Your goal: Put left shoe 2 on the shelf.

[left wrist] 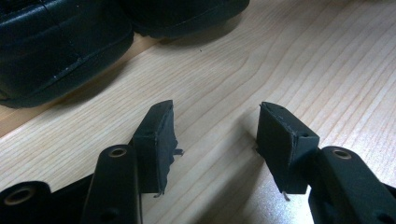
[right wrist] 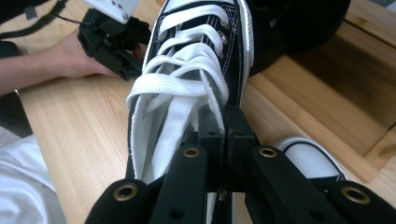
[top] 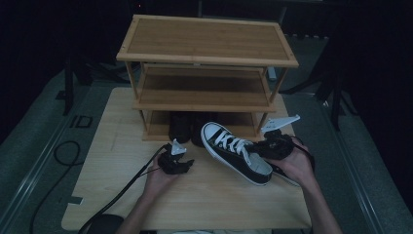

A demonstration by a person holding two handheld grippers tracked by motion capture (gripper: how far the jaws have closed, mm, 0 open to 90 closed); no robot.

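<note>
Right gripper point(right wrist: 225, 122) pinches the collar of a black high-top sneaker point(top: 234, 150), jaws pressed together on the canvas beside the white laces point(right wrist: 180, 88), and holds the shoe tilted above the wooden table point(top: 117, 161) just in front of the bamboo shoe rack point(top: 207, 53). Left gripper point(left wrist: 215, 135) rests low near the tabletop, jaws spread and empty, near dark shoes point(top: 180, 126) on the rack's bottom shelf.

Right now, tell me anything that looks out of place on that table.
One black sneaker is tilted, toe raised toward the shoe rack, pinched at its side wall by the right hand-held gripper. Its mate lies on the table beneath. Nothing looks damaged.
</note>
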